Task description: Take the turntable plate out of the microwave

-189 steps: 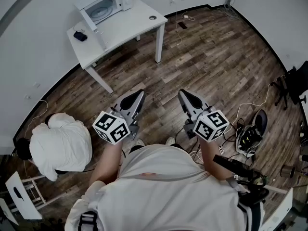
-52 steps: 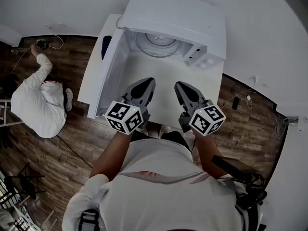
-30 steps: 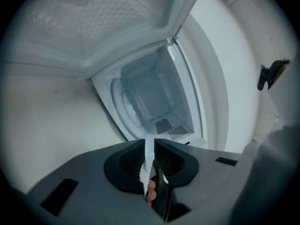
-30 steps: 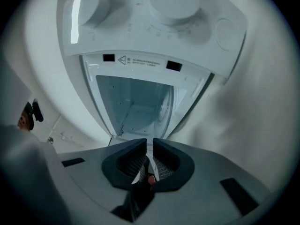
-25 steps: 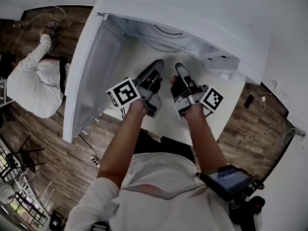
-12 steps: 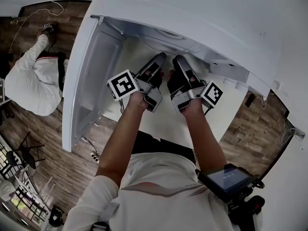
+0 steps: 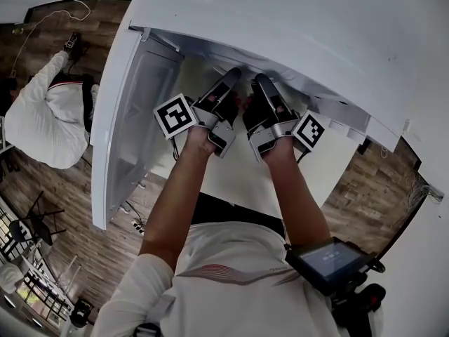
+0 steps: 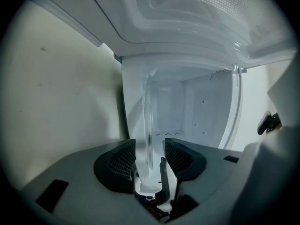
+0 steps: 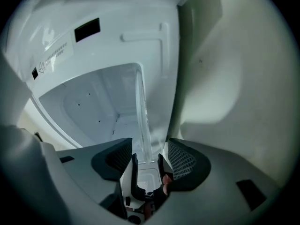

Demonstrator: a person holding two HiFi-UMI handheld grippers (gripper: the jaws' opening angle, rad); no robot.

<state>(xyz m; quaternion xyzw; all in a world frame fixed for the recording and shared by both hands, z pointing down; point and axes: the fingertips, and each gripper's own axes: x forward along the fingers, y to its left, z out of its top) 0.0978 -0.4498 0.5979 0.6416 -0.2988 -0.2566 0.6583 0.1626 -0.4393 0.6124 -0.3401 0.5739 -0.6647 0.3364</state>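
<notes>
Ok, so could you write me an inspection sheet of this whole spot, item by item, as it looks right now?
surface: white table, partly covered by the person's arms.
job's things: white microwave, door swung open; glass turntable plate inside.
clutter: nothing seen.
grippers: left gripper and right gripper both reach into the cavity; their jaws have just been opening and stand apart, with the plate's rim between them, not clamped.
cables: one thin cable on the floor.
surroundings: wood floor; a person in white crouched beside the table.
</notes>
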